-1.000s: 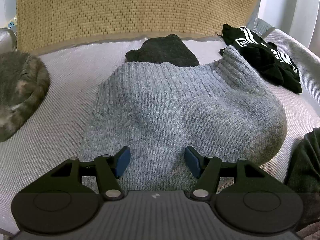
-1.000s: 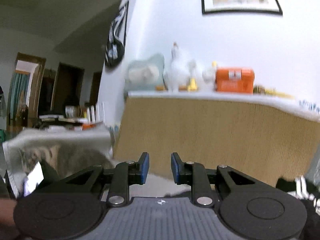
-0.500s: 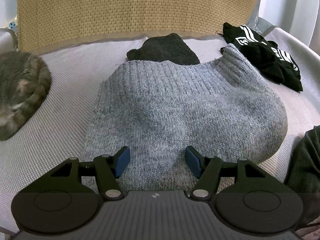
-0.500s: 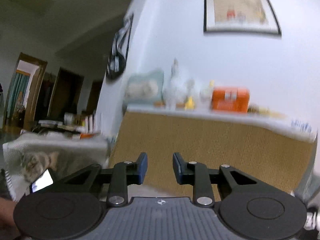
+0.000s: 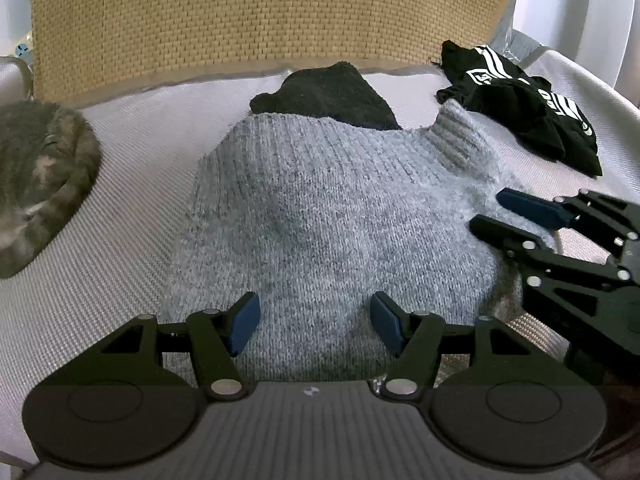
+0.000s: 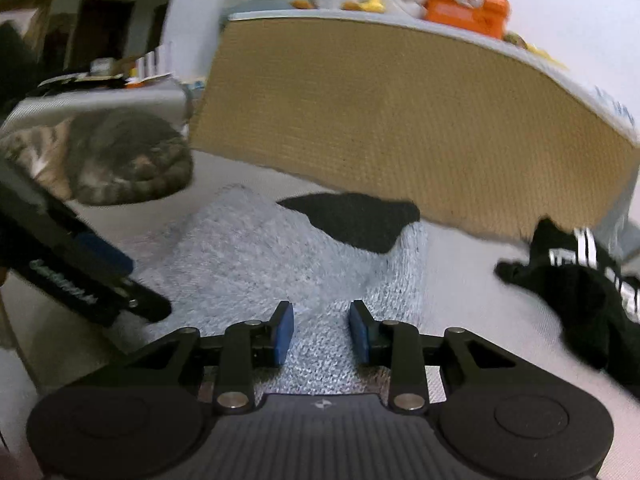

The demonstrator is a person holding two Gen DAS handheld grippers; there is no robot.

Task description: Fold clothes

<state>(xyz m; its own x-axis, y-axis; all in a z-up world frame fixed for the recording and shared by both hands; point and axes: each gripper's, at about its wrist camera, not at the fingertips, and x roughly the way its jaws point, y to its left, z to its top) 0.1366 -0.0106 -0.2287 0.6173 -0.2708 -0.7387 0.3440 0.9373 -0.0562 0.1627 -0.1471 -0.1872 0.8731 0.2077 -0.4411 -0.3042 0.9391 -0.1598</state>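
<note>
Three garments lie on the pale grey woven bed cover (image 5: 132,216): one light grey knitted sweater (image 5: 336,216) spread flat in the middle, one dark charcoal knitted piece (image 5: 326,94) just behind it with its near edge tucked under the sweater's far hem, and one crumpled black garment with white stripes and lettering (image 5: 520,108) off to the right, apart from the other two. The sweater's ribbed collar (image 5: 458,136) sticks up at its far right corner, close to the black garment. One curled-up grey tabby cat (image 5: 40,184) rests on the cover to the left, well clear of the sweater. Behind everything stands one tan woven headboard panel (image 5: 256,20), and along the ledge on top of it sit one orange box (image 6: 466,8) and a blurred row of pale soft toys I cannot count. Two tools are in play: the left hand-held gripper (image 5: 314,324) hovers over the sweater's near edge with its blue-padded fingers spread wide and nothing between them, while the right hand-held gripper (image 6: 320,332) reaches in over the sweater's right side, its two fingers parted by a narrower gap, gripping nothing, the grey knit showing between the pads
</note>
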